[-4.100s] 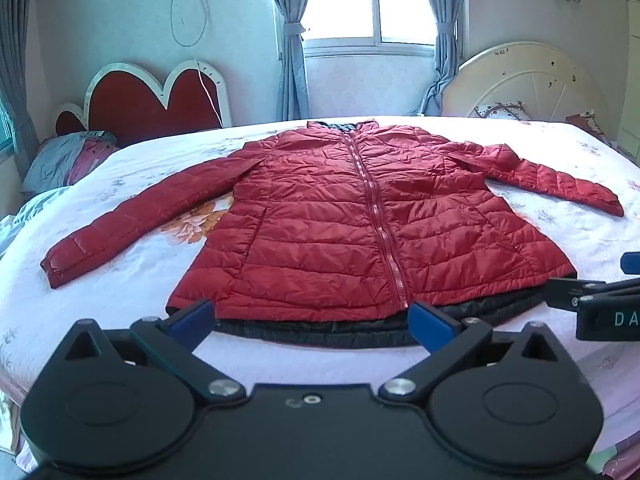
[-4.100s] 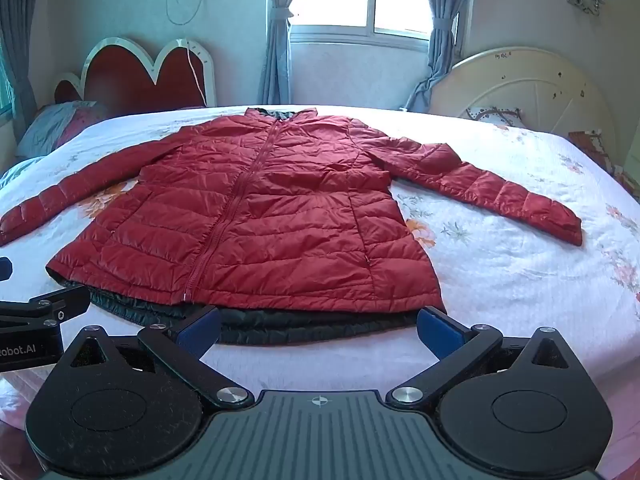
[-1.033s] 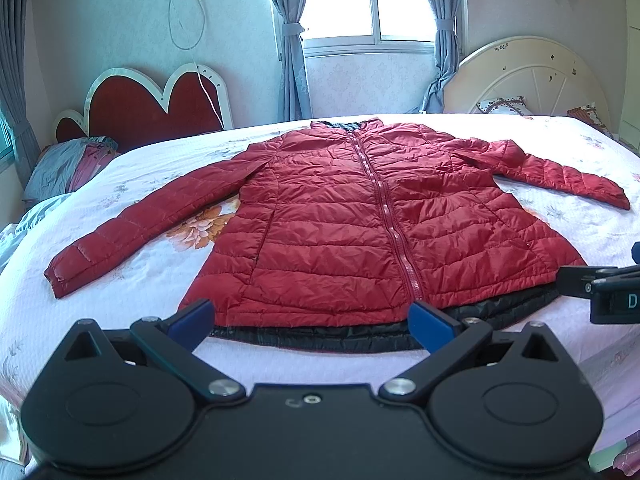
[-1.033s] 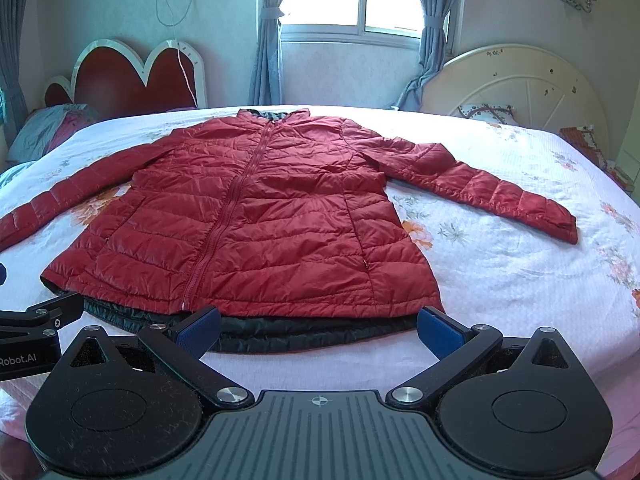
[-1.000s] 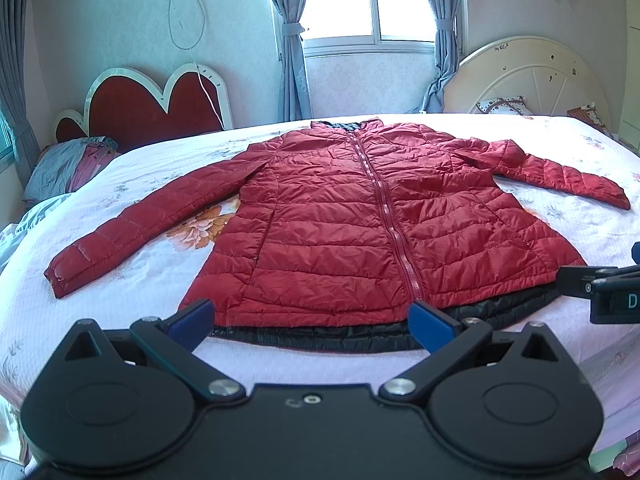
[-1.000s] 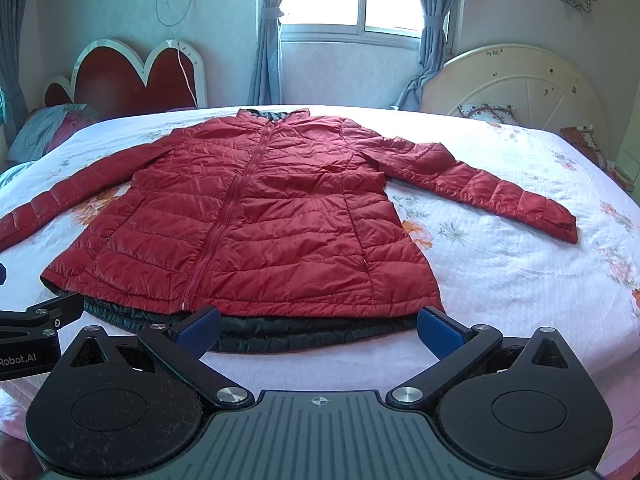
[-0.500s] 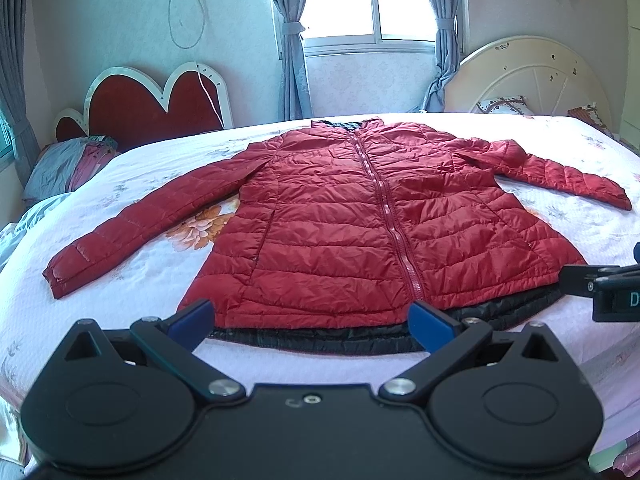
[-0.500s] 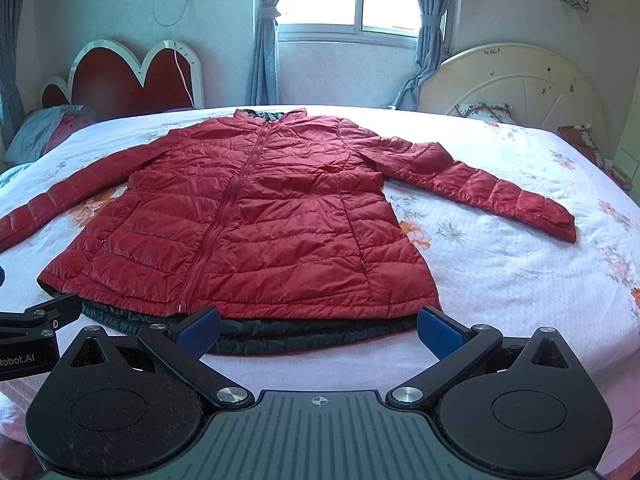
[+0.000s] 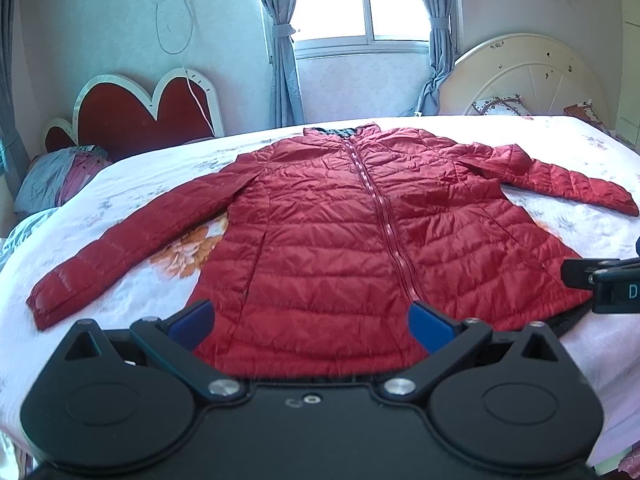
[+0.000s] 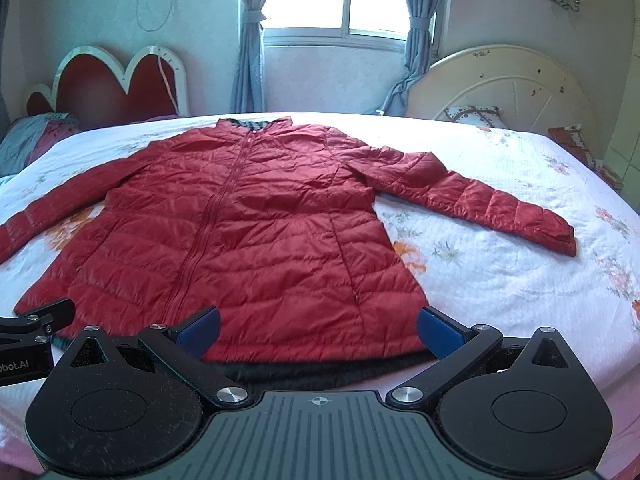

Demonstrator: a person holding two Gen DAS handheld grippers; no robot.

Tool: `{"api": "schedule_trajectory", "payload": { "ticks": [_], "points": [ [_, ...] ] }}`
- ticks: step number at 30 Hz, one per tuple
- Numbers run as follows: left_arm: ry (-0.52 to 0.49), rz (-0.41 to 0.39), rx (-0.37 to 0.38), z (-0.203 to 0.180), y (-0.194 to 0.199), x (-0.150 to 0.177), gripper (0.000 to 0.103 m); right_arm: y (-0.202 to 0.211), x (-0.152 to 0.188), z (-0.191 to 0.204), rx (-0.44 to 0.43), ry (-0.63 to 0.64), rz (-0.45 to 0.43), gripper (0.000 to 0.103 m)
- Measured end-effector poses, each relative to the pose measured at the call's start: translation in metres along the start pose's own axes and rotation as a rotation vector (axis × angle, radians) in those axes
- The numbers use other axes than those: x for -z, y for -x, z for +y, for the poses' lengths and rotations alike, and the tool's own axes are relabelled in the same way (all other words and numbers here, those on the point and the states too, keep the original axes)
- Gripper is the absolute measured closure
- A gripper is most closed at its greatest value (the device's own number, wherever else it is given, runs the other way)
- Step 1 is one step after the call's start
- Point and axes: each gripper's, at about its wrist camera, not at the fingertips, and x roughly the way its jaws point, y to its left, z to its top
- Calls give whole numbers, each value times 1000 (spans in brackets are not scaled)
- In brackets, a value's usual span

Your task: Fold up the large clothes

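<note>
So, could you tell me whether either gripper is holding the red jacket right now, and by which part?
Nothing is held: left gripper and right gripper are open over the jacket's hem.

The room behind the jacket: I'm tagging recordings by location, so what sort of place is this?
Very likely a home bedroom: the red jacket lies on a bed with a floral sheet, a heart-shaped headboard stands behind, and a curtained window is beyond.

red puffer jacket (image 9: 340, 240) flat on bed (image 9: 120, 184), zipped, sleeves spread | left gripper (image 9: 310, 320) fingers (image 9: 192, 318) wide apart over hem, holding nothing | right gripper (image 9: 600, 280) tip at right edge | heart headboard (image 9: 136, 116) behind
</note>
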Motion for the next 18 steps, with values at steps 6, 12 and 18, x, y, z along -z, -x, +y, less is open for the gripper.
{"api": "schedule_trajectory", "payload": {
  "ticks": [6,12,18],
  "points": [
    [-22,-13,20,7,-34,-27,0,-32,-28,-5,36,-40,-16,0],
    [-13,-4,52,13,-74,-56,0,-65,-55,-14,77,-97,-27,0],
    [-6,9,170,1,-109,-78,0,-82,-68,-50,108,-181,-49,0]
  ]
}}
